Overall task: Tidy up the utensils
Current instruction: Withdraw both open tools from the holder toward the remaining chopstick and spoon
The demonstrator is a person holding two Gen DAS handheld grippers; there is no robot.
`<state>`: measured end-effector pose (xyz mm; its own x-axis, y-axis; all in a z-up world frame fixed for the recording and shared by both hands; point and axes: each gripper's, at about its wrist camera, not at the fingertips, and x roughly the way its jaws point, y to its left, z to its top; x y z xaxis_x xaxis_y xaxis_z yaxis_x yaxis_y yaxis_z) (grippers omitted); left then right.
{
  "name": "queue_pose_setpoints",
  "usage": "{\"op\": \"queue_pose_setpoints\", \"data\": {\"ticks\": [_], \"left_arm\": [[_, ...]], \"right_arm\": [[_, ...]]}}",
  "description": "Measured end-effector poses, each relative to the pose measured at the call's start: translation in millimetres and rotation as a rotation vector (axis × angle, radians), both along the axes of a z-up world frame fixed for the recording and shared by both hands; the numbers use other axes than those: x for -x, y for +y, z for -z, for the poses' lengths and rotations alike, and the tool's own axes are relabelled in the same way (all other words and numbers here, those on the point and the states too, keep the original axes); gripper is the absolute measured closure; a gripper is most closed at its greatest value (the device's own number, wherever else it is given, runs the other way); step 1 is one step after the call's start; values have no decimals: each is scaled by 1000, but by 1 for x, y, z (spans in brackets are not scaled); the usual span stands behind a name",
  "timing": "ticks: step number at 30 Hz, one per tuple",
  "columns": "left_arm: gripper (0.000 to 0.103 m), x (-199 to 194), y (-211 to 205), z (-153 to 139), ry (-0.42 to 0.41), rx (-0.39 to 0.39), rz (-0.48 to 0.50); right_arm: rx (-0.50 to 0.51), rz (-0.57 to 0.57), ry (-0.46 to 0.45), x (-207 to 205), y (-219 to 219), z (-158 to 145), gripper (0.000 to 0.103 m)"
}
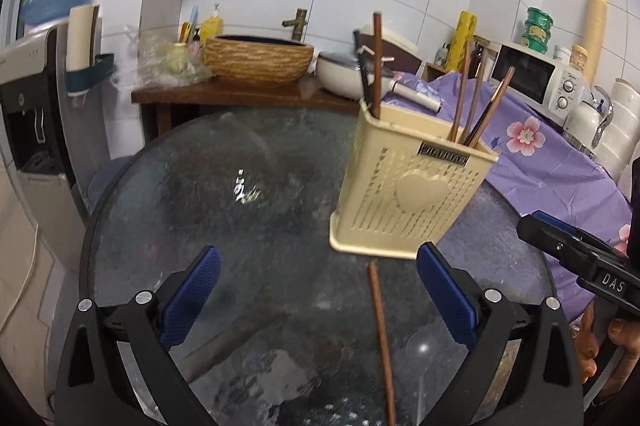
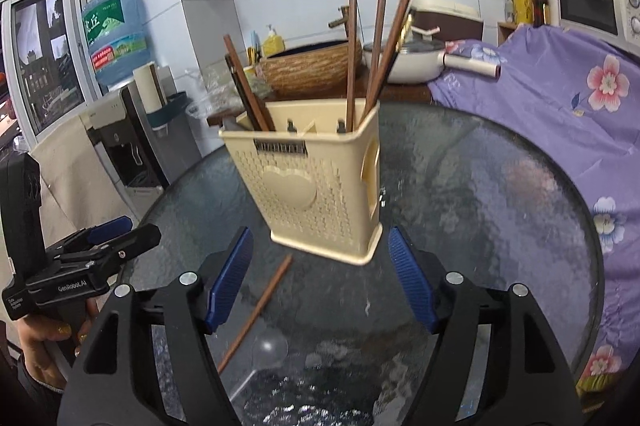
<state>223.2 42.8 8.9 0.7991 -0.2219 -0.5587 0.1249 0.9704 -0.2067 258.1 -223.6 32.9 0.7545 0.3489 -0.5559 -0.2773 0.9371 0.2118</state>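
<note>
A cream plastic utensil holder (image 1: 408,186) with a heart on its front stands on the round glass table (image 1: 240,194); it also shows in the right wrist view (image 2: 316,186). Several brown chopsticks (image 2: 374,50) stand in it. One loose brown chopstick (image 1: 382,338) lies on the glass in front of it, also in the right wrist view (image 2: 256,310). A clear plastic spoon (image 2: 266,350) lies beside it, bowl toward the holder. My left gripper (image 1: 320,290) is open and empty, left of the holder. My right gripper (image 2: 320,278) is open and empty, just in front of the holder.
A purple floral cloth (image 2: 560,98) covers the surface right of the table. Behind stand a woven basin (image 1: 260,60) on a wooden counter, a white pot (image 2: 420,64), a microwave (image 1: 536,74) and a water dispenser (image 1: 36,106).
</note>
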Motion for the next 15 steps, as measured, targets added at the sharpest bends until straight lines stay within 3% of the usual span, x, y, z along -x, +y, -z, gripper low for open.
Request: {"op": "queue_pose_setpoints", "data": {"ticks": [15], "left_arm": [[7, 11, 5, 38, 85, -17, -18]], "right_arm": [[87, -42, 168, 19, 36, 60, 33]]}}
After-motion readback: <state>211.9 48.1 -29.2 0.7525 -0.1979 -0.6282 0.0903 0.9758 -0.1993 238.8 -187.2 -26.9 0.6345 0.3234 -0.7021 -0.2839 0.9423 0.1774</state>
